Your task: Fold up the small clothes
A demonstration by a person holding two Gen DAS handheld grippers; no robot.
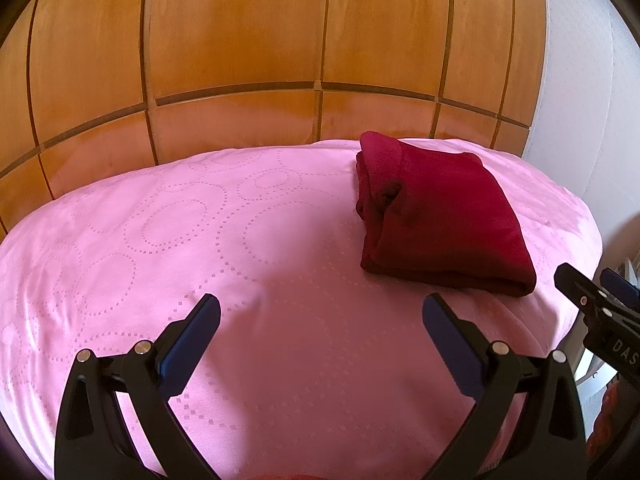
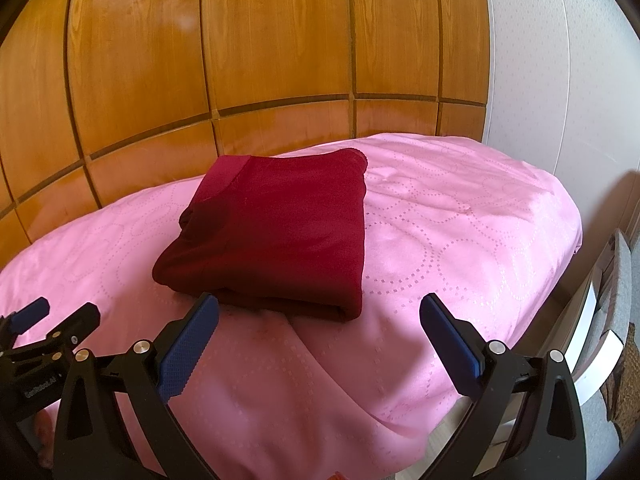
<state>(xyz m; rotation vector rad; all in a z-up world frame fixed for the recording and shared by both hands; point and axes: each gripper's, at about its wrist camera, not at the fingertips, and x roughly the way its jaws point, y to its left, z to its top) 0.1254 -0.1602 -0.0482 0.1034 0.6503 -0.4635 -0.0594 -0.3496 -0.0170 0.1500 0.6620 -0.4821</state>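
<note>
- Right now, through my left wrist camera, my left claw [image 1: 320, 312] hangs over the pink bedspread [image 1: 160, 240] with its blue pads [image 1: 192, 336] spread wide and nothing between them.
- From this side the dark red garment [image 1: 440, 216] lies ahead and to the right of that claw, apart from both pads, resting flat on the spread near the far edge of the bed.
- It is already a compact, layered bundle: stacked edges show on its left side, and a lighter band runs along the far end.
- At the right rim of this view I see my right claw [image 1: 592, 292] poking in, just beside the bundle's near corner; from here I cannot tell its spread.
- A wooden panelled wall [image 1: 280, 40] stands behind the bed.
- Through my right wrist camera, my right claw [image 2: 320, 312] is also spread wide and empty, over the bedspread [image 2: 480, 220].
- Its left pad [image 2: 192, 340] sits just at the near folded edge of the garment [image 2: 280, 224]; whether they touch I cannot say. The right pad is well clear of the cloth.
- My left claw [image 2: 60, 312] shows at the lower left, beside the bundle.
- I judge the folding of this piece as good as done: it looks squared off and stable, with no loose sleeve or tail showing.
- What is left, as far as I can see, is at most a tidy-up or setting it aside; no other clothes are visible.
</note>
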